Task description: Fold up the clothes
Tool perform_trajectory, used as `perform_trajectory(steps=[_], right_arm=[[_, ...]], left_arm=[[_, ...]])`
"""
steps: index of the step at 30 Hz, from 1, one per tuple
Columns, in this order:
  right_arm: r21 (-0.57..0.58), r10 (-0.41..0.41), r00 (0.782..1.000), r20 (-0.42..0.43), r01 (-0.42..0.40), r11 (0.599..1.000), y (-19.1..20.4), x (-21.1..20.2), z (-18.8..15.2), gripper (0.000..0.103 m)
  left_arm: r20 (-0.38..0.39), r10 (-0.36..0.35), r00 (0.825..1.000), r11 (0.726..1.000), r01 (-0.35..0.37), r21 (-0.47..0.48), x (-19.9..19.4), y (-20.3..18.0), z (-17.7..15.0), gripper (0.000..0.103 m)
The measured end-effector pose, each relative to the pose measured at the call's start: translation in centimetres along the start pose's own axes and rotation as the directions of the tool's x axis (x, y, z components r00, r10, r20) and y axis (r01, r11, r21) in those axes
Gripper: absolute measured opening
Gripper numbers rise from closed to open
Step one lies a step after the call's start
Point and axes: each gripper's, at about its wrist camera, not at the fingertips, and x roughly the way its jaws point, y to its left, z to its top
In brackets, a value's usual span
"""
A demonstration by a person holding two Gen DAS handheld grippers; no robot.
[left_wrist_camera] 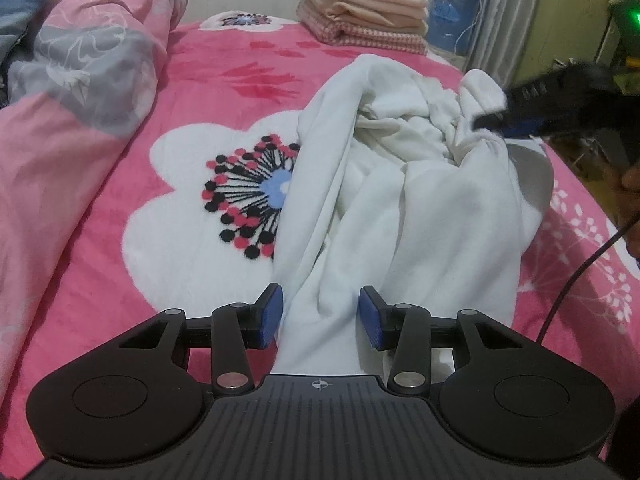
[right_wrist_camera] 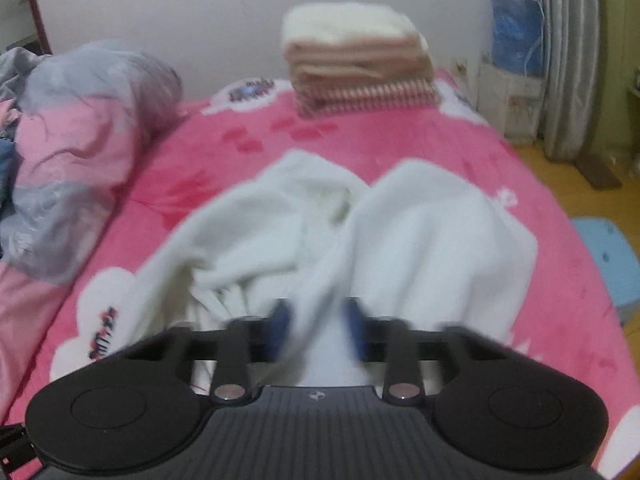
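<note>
A bed [left_wrist_camera: 248,60] under a pink flowered blanket fills both views, and everything else sits in relation to it. Along its left side lies a bunched pink and grey duvet [left_wrist_camera: 80,80]. In the middle of the bed, toward its right edge, lies a crumpled white garment [left_wrist_camera: 400,184], partly covering the large white flower with the black and red centre [left_wrist_camera: 248,200]. At the far end of the bed, against the wall, stands a stack of folded cream, peach and checked cloths [left_wrist_camera: 360,12].

The left gripper [left_wrist_camera: 322,316] has its blue pads apart, with a fold of the white garment running between them; whether the pads press the cloth cannot be told. The right gripper [right_wrist_camera: 320,332] is blurred in its own view, its pads close together with white cloth pinched between them.
</note>
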Motion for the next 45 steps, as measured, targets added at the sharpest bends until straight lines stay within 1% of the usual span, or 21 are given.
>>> perform_trajectory(steps=[1,2,5,11,14,16,18,20,23,25,27,29,30,32,36,38,40,43,44,45], right_arm=[[0.005,0.006,1.000,0.005,-0.006,1.000,-0.3,-0.5,-0.3,0.008],[0.010,0.012,1.000,0.009,-0.013,1.000,-0.5,-1.1,-0.5,0.007],[0.000,0.009,1.000,0.028,-0.009,1.000,-1.2,-3.7,-1.5,0.006],[0.016,-0.018,0.999,0.028,0.017,1.000,-3.7,-10.1,-4.4,0.005],[0.025,-0.026,0.999,0.039,0.025,0.999,-4.6,-13.5,-5.9,0.004],[0.023,-0.032,0.999,0.033,0.031,0.999,-4.9,-15.0,-6.7,0.004],[0.026,-0.038,0.999,0.009,0.038,0.999,-5.4,-15.7,-7.5,0.004],[0.028,-0.053,0.998,-0.041,0.054,0.998,-6.0,-15.4,-8.3,0.004],[0.051,-0.083,0.986,-0.144,0.091,0.995,-7.1,-14.1,-9.0,0.007],[0.066,-0.098,0.984,-0.150,0.109,0.992,-7.5,-14.3,-8.8,0.007],[0.074,-0.095,0.989,-0.116,0.104,0.992,-7.8,-15.3,-8.3,0.012],[0.071,-0.068,0.994,-0.081,0.074,0.995,-7.4,-15.5,-7.3,0.028],[0.066,-0.051,0.997,-0.065,0.055,0.996,-7.2,-15.5,-6.8,0.031],[0.057,-0.016,0.999,-0.034,0.017,0.998,-6.6,-15.3,-5.7,0.043],[0.041,0.062,0.998,0.019,-0.063,0.997,-5.4,-14.6,-3.4,0.054],[0.061,0.115,0.993,0.012,-0.116,0.991,-4.5,-11.9,-2.1,0.073],[0.094,0.127,0.992,-0.008,-0.126,0.988,-4.0,-8.8,-0.9,0.078],[0.145,0.146,0.989,-0.037,-0.139,0.980,-3.3,-4.1,1.0,0.078],[0.162,0.135,0.990,-0.049,-0.125,0.979,-3.2,-2.5,1.5,0.078],[0.178,0.102,0.993,-0.065,-0.089,0.980,-3.4,-1.0,1.9,0.078]], left_arm=[[0.001,-0.001,1.000,1.000,0.001,-0.001,0.0,0.0,0.0,0.042],[0.001,-0.003,1.000,1.000,0.003,-0.002,0.0,0.1,0.0,0.042],[0.004,-0.010,1.000,1.000,0.010,-0.011,-0.3,0.2,0.0,0.042],[0.008,-0.030,1.000,0.999,0.030,-0.034,-1.5,0.3,0.6,0.042],[0.021,-0.046,0.999,0.998,0.047,-0.038,-2.5,0.1,1.0,0.042],[0.035,-0.058,0.998,0.998,0.059,-0.030,-3.2,-0.2,1.3,0.042],[0.045,-0.068,0.997,0.998,0.069,-0.012,-3.5,-0.7,1.6,0.042],[0.051,-0.080,0.995,0.997,0.080,0.008,-3.8,-1.3,2.0,0.042],[0.046,-0.094,0.994,0.995,0.092,0.048,-3.6,-2.4,2.3,0.043],[0.044,-0.096,0.994,0.993,0.093,0.076,-3.3,-3.1,2.5,0.044],[0.044,-0.093,0.995,0.991,0.089,0.097,-3.1,-3.5,2.6,0.047],[0.047,-0.092,0.995,0.990,0.086,0.113,-2.8,-3.8,2.9,0.051],[0.051,-0.090,0.995,0.989,0.083,0.121,-2.5,-3.9,3.2,0.052],[0.057,-0.083,0.995,0.988,0.074,0.132,-2.0,-4.1,3.7,0.054],[0.069,-0.062,0.996,0.989,0.052,0.138,-1.1,-4.2,4.3,0.054],[0.083,-0.051,0.995,0.991,0.040,0.131,-1.0,-4.0,4.4,0.054],[0.108,-0.032,0.994,0.991,0.017,0.132,-0.9,-3.7,4.4,0.054],[0.141,0.020,0.990,0.989,-0.041,0.145,-0.4,-3.3,4.4,0.054],[0.146,0.041,0.989,0.987,-0.062,0.145,-0.1,-3.1,4.4,0.054],[0.146,0.058,0.988,0.987,-0.079,0.141,0.2,-2.8,4.4,0.054]])
